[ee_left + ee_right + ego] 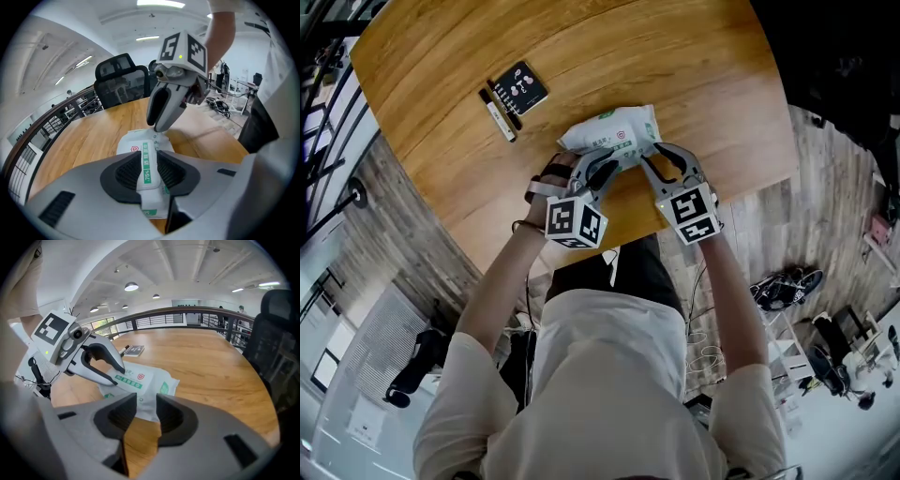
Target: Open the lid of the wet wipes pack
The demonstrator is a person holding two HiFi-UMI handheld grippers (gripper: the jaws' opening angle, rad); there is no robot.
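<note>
The wet wipes pack (614,129) is white with green print and lies flat near the front edge of the wooden table (703,75). Both grippers reach it from the near side. My left gripper (600,167) straddles the pack's flat white lid (146,161), which has a green stripe; its jaws stand just wider than the lid. My right gripper (662,156) comes down at the pack's right end. In the right gripper view its jaws (146,411) stand apart over the pack's near corner (149,405), not pressing it. The left gripper's fingertips (112,373) rest on the pack's top there.
A black printed card (520,89) with a white pen (500,122) and a dark stick beside it lies further back on the left. The table's front edge runs just below the grippers. A black office chair (119,79) stands at the far side, with a railing behind.
</note>
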